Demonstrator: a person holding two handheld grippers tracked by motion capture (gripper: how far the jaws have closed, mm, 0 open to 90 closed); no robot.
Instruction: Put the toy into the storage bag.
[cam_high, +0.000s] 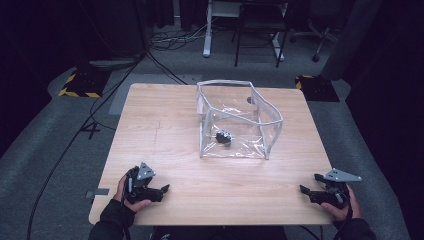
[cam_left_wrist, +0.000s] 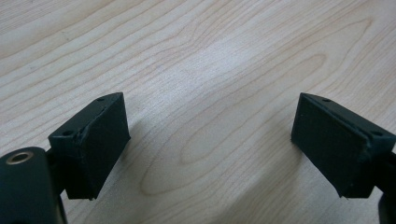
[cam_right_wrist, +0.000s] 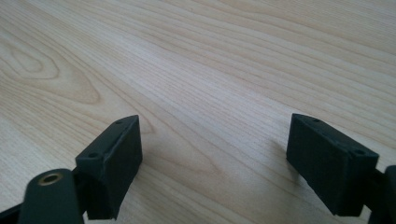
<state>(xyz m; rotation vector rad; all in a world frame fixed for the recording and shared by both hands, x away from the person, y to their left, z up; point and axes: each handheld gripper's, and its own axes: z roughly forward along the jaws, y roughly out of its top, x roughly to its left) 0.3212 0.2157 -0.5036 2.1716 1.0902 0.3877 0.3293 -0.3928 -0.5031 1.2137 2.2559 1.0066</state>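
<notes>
I work at a pale wooden table on grey carpet. Beyond the table stand a white desk leg, a dark chair frame and an office chair's castors; black cables trail left of it. The surroundings are dark.

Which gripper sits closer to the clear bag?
The left gripper, though not by much. It rests on the table inside the near left corner, while the right gripper sits out at the near right edge, farther from the clear bag.
</notes>
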